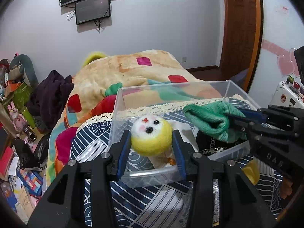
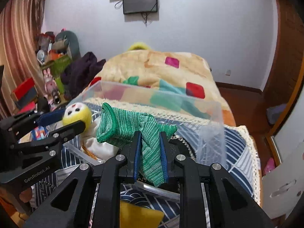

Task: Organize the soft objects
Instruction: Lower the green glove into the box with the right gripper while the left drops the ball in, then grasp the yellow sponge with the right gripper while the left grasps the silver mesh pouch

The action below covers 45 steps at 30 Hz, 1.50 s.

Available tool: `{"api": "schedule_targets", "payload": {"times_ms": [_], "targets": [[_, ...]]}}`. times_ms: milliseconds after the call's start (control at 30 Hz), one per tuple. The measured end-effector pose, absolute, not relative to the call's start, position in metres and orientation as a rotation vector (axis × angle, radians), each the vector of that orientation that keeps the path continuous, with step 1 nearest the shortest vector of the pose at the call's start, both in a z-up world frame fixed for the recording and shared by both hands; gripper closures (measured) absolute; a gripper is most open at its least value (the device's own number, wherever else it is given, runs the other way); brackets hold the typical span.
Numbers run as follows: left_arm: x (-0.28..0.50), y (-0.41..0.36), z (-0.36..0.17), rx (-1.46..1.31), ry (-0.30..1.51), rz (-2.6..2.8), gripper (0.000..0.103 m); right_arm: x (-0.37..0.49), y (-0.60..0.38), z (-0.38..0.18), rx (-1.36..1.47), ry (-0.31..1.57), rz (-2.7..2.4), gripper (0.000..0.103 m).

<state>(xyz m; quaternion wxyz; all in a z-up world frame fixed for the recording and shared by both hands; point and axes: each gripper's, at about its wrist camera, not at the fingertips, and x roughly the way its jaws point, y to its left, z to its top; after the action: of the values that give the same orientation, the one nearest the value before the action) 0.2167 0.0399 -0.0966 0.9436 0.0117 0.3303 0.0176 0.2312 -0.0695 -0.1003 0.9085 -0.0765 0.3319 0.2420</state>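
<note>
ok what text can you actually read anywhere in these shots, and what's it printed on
"GenRobot.AI": white print on the black body of the left claw, seen from the right wrist view.
"DAS": embossed letters on the black body of the right claw, only partly readable from the left wrist view.
Red print on a pink wall sticker: too blurred to read.
Stickers on the white case: too small to read.
Boxes and books on the floor: print too small to read.
</note>
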Motion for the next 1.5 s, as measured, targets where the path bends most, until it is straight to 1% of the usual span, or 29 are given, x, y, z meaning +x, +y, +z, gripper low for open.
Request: {"api": "schedule_targets", "payload": {"times_ms": [67, 167, 233, 267, 333, 500, 567, 633, 700, 800, 867, 933, 1000, 1200, 1500], "targets": [[0.218, 0.041, -0.098, 0.013, 0.680, 0.038, 0.060, 0.234, -0.068, -0.104, -0.163, 0.704, 0.507, 0.086], [0.219, 0.042, -0.099, 0.007, 0.686, 0.038, 0.055, 0.236, -0.065, -0.107, -0.170, 0.733, 0.522, 0.084], [0.218, 0.043, -0.099, 0.003, 0.681, 0.039, 0.044, 0.234, -0.065, -0.106, -0.168, 0.735, 0.525, 0.082], [0.216, 0.043, -0.098, -0.004, 0.680, 0.033, 0.043, 0.235, -0.066, -0.106, -0.165, 0.738, 0.527, 0.082], [0.215, 0.043, -0.097, -0.018, 0.684, 0.020, 0.039, 0.233, -0.067, -0.105, -0.167, 0.744, 0.535, 0.078], [0.207, 0.040, -0.092, -0.007, 0.676, 0.005, 0.036, 0.228, -0.069, -0.101, -0.167, 0.734, 0.532, 0.071], [0.204, 0.039, -0.089, -0.009, 0.671, -0.005, 0.035, 0.225, -0.071, -0.098, -0.165, 0.724, 0.534, 0.066], [0.197, 0.039, -0.084, -0.013, 0.659, -0.014, 0.031, 0.221, -0.074, -0.093, -0.162, 0.705, 0.528, 0.057], [0.189, 0.040, -0.078, -0.016, 0.643, -0.021, 0.030, 0.217, -0.077, -0.088, -0.153, 0.684, 0.527, 0.053], [0.179, 0.040, -0.069, -0.020, 0.620, -0.031, 0.024, 0.210, -0.085, -0.078, -0.135, 0.653, 0.522, 0.047], [0.173, 0.040, -0.065, -0.023, 0.607, -0.033, 0.019, 0.204, -0.090, -0.072, -0.124, 0.628, 0.510, 0.040], [0.164, 0.039, -0.062, -0.024, 0.596, -0.037, 0.010, 0.197, -0.095, -0.067, -0.113, 0.602, 0.500, 0.025], [0.158, 0.038, -0.062, -0.020, 0.595, -0.040, 0.008, 0.191, -0.100, -0.065, -0.104, 0.575, 0.479, 0.021], [0.146, 0.032, -0.075, -0.010, 0.634, -0.051, 0.005, 0.180, -0.107, -0.074, -0.089, 0.592, 0.480, 0.021], [0.146, 0.022, -0.124, -0.027, 0.780, -0.095, 0.005, 0.174, -0.102, -0.113, -0.078, 0.709, 0.509, 0.021]]}}
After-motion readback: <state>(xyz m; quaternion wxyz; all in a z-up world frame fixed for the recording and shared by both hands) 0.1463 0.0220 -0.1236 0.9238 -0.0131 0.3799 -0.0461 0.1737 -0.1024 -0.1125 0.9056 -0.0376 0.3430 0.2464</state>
